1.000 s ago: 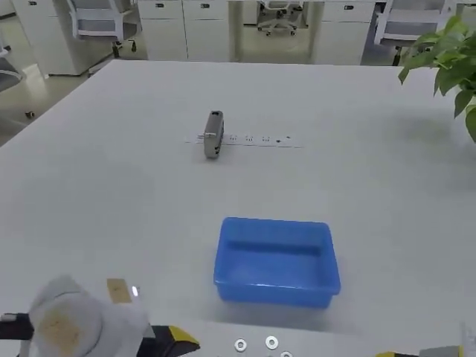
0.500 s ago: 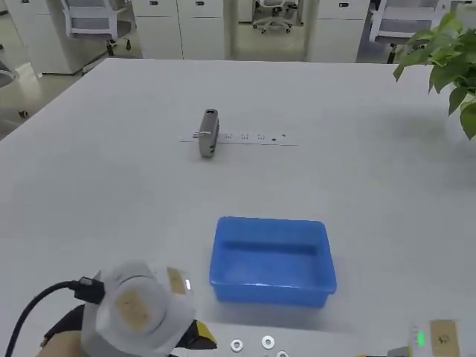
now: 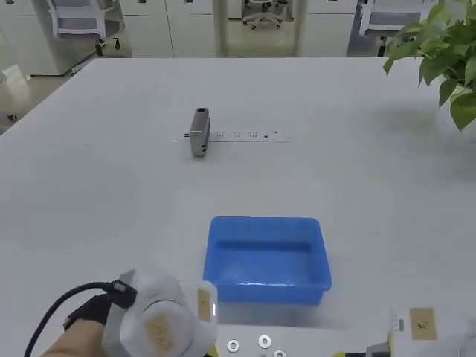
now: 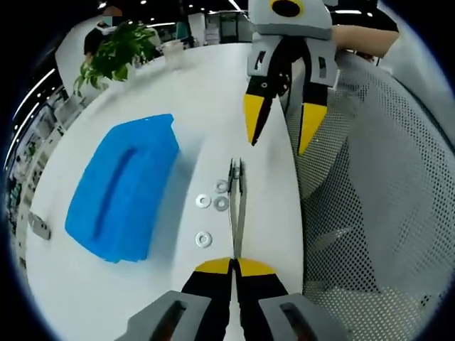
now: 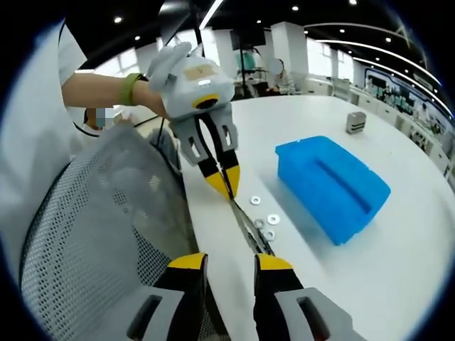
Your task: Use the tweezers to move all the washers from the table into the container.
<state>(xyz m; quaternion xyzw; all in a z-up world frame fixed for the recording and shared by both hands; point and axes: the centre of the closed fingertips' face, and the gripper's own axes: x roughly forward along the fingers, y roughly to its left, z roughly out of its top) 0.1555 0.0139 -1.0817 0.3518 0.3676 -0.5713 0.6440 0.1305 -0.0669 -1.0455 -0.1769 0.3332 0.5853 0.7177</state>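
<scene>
My left gripper (image 4: 232, 264) is shut on the handle end of metal tweezers (image 4: 237, 206). Their tips reach just past several washers (image 4: 204, 202) lying on the white table near its front edge. The blue container (image 4: 121, 188) stands just beyond the washers, seen from above as an open box (image 3: 266, 256) with the washers (image 3: 264, 341) in front of it. My right gripper (image 5: 231, 261) is open with nothing between its fingers, facing the left gripper (image 5: 224, 177) across the tweezers (image 5: 250, 224). In the left gripper view the right gripper (image 4: 282, 128) hangs above the tweezers' tips.
A white power strip (image 3: 234, 134) with a grey adapter (image 3: 200, 132) lies mid-table. A green plant (image 3: 439, 52) stands at the far right. A mesh chair back (image 4: 370, 213) sits close behind the table's front edge. Office chairs stand beyond the table.
In the head view the left gripper has moved right, nearer the washers. The right gripper has risen into the bottom right corner. The camera has shifted slightly.
</scene>
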